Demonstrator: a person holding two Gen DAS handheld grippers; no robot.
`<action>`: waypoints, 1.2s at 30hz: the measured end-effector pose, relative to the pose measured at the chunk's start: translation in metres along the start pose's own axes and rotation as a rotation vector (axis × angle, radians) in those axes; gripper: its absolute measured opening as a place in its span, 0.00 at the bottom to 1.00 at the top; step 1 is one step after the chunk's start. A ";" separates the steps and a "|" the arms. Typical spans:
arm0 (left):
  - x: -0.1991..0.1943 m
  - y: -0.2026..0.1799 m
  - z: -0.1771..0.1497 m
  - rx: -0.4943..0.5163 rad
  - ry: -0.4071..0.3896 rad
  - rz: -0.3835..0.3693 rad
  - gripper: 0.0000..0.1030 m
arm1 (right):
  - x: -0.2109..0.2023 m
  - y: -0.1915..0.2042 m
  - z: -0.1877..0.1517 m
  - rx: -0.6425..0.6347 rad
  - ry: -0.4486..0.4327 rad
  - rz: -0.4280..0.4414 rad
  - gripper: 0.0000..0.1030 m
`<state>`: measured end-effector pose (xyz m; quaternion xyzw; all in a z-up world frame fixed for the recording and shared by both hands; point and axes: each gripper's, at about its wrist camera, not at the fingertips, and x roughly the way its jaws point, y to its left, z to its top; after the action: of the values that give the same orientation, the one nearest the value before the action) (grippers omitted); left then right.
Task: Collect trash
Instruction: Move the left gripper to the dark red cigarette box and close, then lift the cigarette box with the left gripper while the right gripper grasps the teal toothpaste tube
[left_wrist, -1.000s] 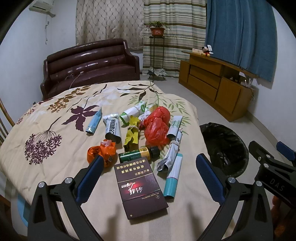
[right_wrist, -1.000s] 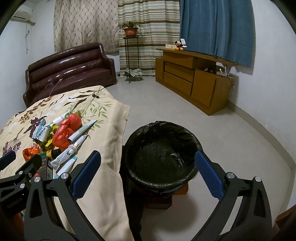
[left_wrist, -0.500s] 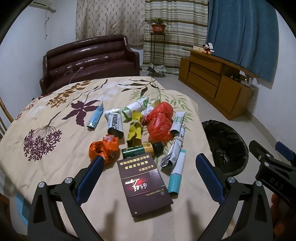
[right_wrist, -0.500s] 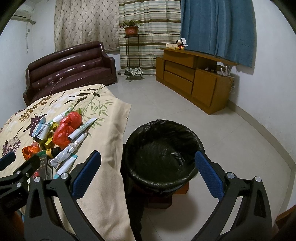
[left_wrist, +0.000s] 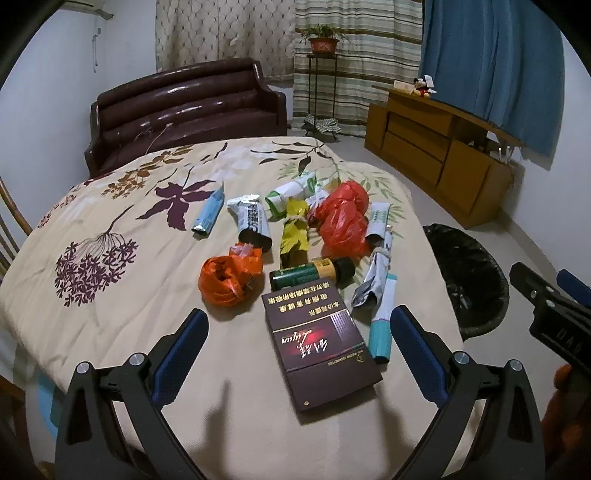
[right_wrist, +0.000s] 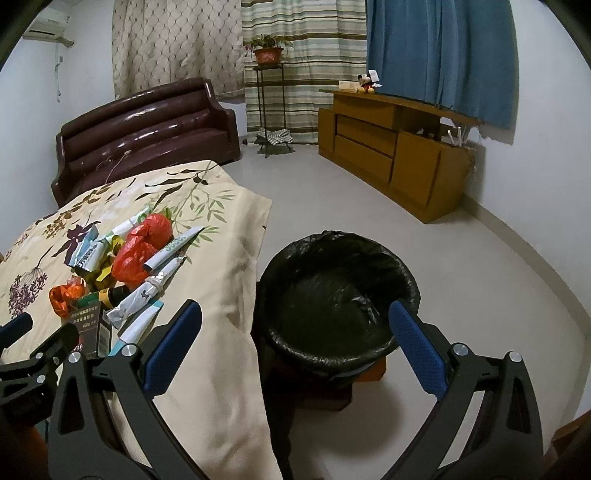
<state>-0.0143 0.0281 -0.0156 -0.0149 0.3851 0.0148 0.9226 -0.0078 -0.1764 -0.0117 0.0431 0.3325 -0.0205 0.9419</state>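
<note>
Trash lies on a floral tablecloth (left_wrist: 110, 295): a dark red box (left_wrist: 319, 345), a green bottle (left_wrist: 310, 275), an orange crumpled bag (left_wrist: 229, 275), a red bag (left_wrist: 343, 221), a teal tube (left_wrist: 382, 325), a foil wrapper (left_wrist: 375, 277) and several other wrappers. My left gripper (left_wrist: 295, 343) is open and empty, hovering just above the dark red box. My right gripper (right_wrist: 295, 336) is open and empty, above the near rim of the black-lined bin (right_wrist: 336, 291), which also shows in the left wrist view (left_wrist: 469, 277).
The bin stands on the floor right of the table edge (right_wrist: 240, 295). A brown sofa (left_wrist: 184, 107), a plant stand (left_wrist: 321, 74) and a wooden cabinet (left_wrist: 436, 147) stand beyond. A chair back (left_wrist: 9, 229) is at the left.
My left gripper has moved forward over the table, so the trash sits nearer and the box lies between its fingers. The right gripper has shifted slightly; both stay open.
</note>
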 end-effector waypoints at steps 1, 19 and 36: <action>0.002 0.002 0.000 0.000 0.005 -0.002 0.93 | 0.000 0.000 -0.001 0.001 0.002 0.001 0.96; 0.033 -0.002 -0.002 0.008 0.093 -0.007 0.73 | 0.011 0.003 -0.005 0.010 0.038 0.013 0.96; 0.035 0.005 -0.014 0.048 0.132 -0.044 0.54 | 0.011 0.010 -0.006 -0.001 0.050 0.024 0.96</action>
<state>0.0000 0.0328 -0.0509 -0.0022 0.4450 -0.0156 0.8954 -0.0025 -0.1656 -0.0223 0.0472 0.3557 -0.0081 0.9334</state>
